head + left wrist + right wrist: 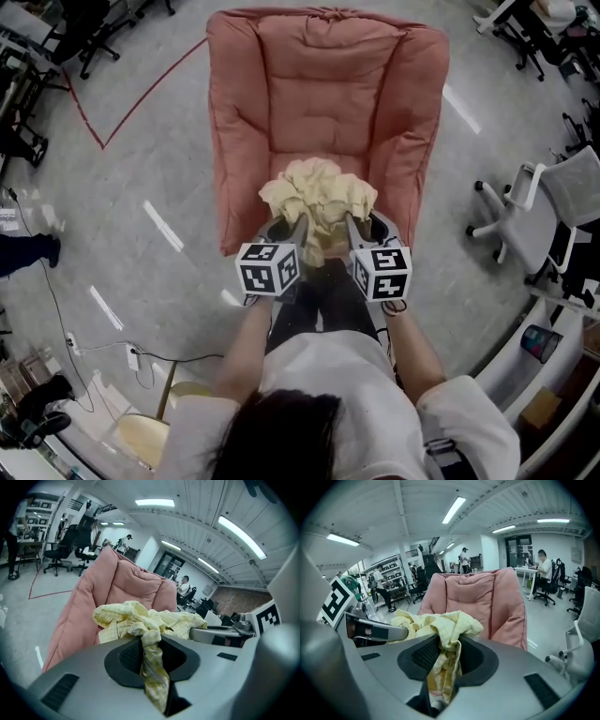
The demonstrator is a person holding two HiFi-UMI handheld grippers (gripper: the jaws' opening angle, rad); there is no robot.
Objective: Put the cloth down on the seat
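Observation:
A crumpled pale yellow cloth (318, 194) hangs bunched over the front edge of the pink padded seat (323, 103). My left gripper (298, 225) is shut on the cloth's left part, and the fabric (152, 660) runs down between its jaws. My right gripper (353, 225) is shut on the cloth's right part, with a fold (443, 667) pinched in its jaws. The two grippers sit close side by side, just in front of the seat. In the left gripper view the cloth (140, 618) bunches before the pink seat (117, 588); the right gripper view shows the same seat (487, 597).
White office chairs (539, 211) stand to the right, dark chairs (94, 28) at the far left. Red tape (131, 103) marks the grey floor. A person's legs (319, 300) stand right before the seat. Cables (84, 347) lie at the lower left.

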